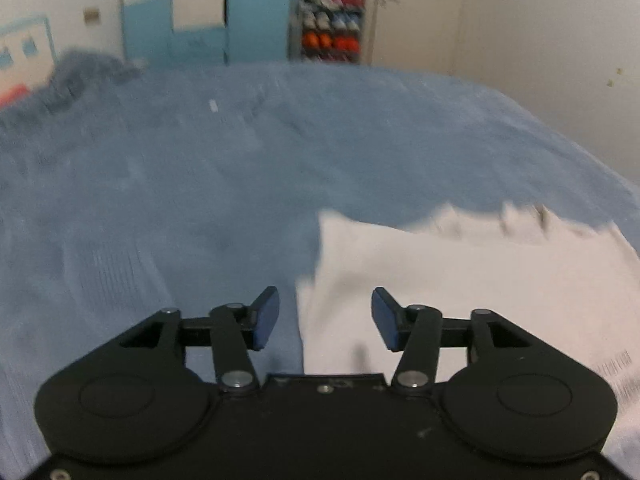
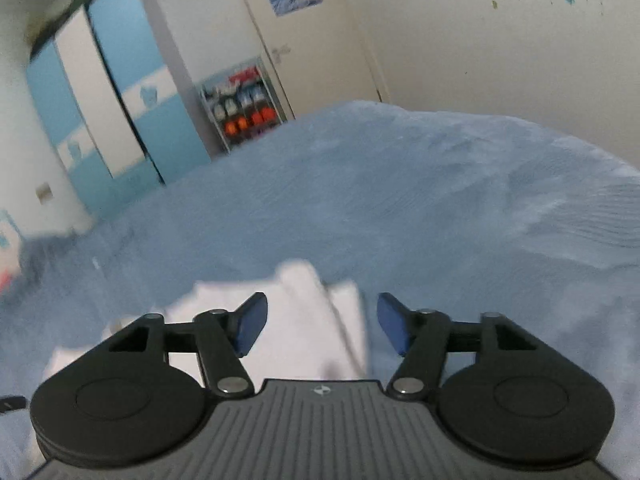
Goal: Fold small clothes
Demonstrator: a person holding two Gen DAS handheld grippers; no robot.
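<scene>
A white garment (image 1: 472, 280) lies flat on the blue bedcover (image 1: 240, 168), filling the lower right of the left wrist view, with small printed text near its right edge. My left gripper (image 1: 326, 318) hovers open over the garment's left edge, nothing between its blue pads. In the right wrist view the same white garment (image 2: 304, 320) lies under and ahead of my right gripper (image 2: 322, 322), a bunched fold rising at its far end. That gripper is open too and holds nothing. Both views are motion-blurred.
The blue bedcover (image 2: 440, 208) stretches far ahead and to both sides. A dark blue heap of cloth (image 1: 80, 76) lies at the bed's far left. Beyond the bed stand a blue-and-white wardrobe (image 1: 200, 16), a shoe rack (image 1: 332, 28) and cream walls.
</scene>
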